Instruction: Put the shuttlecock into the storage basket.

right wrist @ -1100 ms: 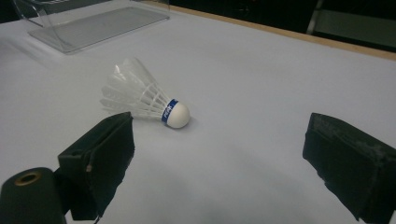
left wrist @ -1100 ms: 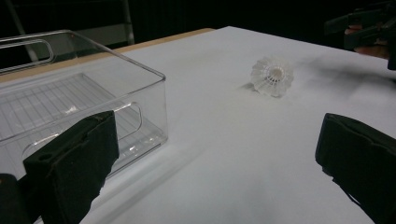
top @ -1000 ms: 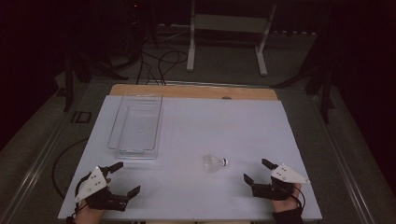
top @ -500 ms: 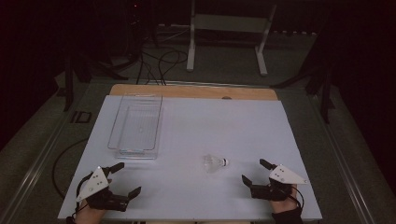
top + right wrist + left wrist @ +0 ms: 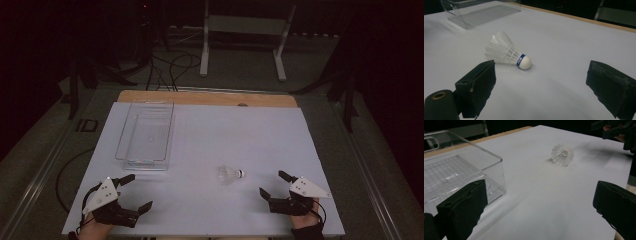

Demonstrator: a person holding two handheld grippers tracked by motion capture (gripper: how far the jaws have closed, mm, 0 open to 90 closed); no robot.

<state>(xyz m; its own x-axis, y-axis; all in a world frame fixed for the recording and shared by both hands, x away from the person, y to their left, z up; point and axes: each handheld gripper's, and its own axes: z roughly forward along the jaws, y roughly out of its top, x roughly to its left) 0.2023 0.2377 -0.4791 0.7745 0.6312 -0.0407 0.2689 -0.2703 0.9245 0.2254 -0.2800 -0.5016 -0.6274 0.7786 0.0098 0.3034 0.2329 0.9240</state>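
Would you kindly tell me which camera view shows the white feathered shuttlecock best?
The right gripper view: the white feathered shuttlecock lies close, its blue-banded cork visible. The left gripper view shows its open skirt end-on; the high view shows it small.

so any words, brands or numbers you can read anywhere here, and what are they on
Blue band on the shuttlecock, next to its white cork: white lettering, too blurred to read.
Clear plastic box: no text visible.
Left gripper and right gripper: no markings that can be read.
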